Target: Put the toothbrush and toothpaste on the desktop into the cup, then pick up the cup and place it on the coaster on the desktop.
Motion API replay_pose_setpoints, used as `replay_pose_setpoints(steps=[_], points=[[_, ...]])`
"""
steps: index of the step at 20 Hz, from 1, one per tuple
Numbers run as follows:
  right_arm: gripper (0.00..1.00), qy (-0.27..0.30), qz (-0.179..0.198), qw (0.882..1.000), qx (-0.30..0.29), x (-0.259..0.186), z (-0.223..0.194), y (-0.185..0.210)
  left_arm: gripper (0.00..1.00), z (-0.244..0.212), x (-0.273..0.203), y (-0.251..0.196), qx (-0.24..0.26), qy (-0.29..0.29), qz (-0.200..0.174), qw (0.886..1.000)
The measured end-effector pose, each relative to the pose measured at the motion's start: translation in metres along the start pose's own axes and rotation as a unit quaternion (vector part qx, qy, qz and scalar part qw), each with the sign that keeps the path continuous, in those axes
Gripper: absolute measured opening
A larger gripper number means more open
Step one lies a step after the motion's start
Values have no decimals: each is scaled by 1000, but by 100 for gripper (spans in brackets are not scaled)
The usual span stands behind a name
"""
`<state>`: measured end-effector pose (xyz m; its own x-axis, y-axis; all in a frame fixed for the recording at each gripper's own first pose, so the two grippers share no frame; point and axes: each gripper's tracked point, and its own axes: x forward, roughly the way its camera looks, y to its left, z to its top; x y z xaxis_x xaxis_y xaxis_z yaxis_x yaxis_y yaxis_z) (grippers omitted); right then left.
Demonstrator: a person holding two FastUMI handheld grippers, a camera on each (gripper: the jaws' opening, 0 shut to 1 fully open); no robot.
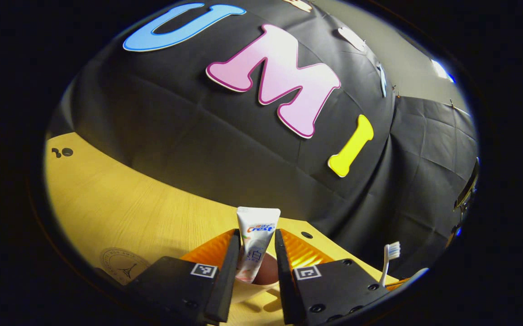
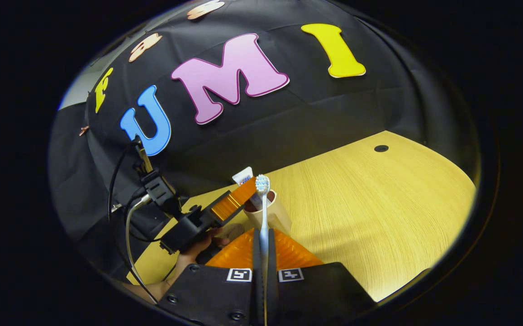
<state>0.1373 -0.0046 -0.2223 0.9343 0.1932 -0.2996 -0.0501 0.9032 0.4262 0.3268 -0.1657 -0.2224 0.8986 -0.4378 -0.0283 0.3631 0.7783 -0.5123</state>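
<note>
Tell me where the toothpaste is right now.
In the left gripper view, the toothpaste stands upright between the left claw's fingers, its lower end inside the cup, left of the toothbrush.

The toothpaste (image 1: 256, 246) tube carries the brand name "Crest".

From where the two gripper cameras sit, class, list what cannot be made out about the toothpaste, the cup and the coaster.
- Toothpaste, left gripper view: its lower end is hidden in the cup, so how deep it sits is unclear.
- Whether the left gripper presses the tube: a slight gap shows; cannot tell.
- Cup base, right gripper view: the toothbrush and right gripper cover it.
- Coaster: cut off at the picture edge, print too small.
</note>
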Motion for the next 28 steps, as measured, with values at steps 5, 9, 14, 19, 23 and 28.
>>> replay_pose_setpoints(steps=[5, 9, 14, 19, 23, 28], points=[[6, -30, 6, 999, 18, 9, 28, 8, 72, 9, -21, -1, 21, -2, 1, 1000], [6, -66, 31, 997, 6, 20, 59, 26, 66, 22, -51, 8, 28, -5, 13, 1000], [7, -101, 82, 990, -48, 52, 95, 63, 67, 12, -97, 31, 29, 15, 39, 999], [6, -109, 132, 981, -93, 86, 103, 102, 66, -10, -135, 50, 10, 41, 65, 997], [6, -104, 160, 970, -149, 107, 88, 125, 66, -11, -148, 65, 10, 43, 81, 996], [6, -104, 142, 952, -251, 139, 75, 116, 66, -5, -155, 80, 0, 32, 96, 995]])
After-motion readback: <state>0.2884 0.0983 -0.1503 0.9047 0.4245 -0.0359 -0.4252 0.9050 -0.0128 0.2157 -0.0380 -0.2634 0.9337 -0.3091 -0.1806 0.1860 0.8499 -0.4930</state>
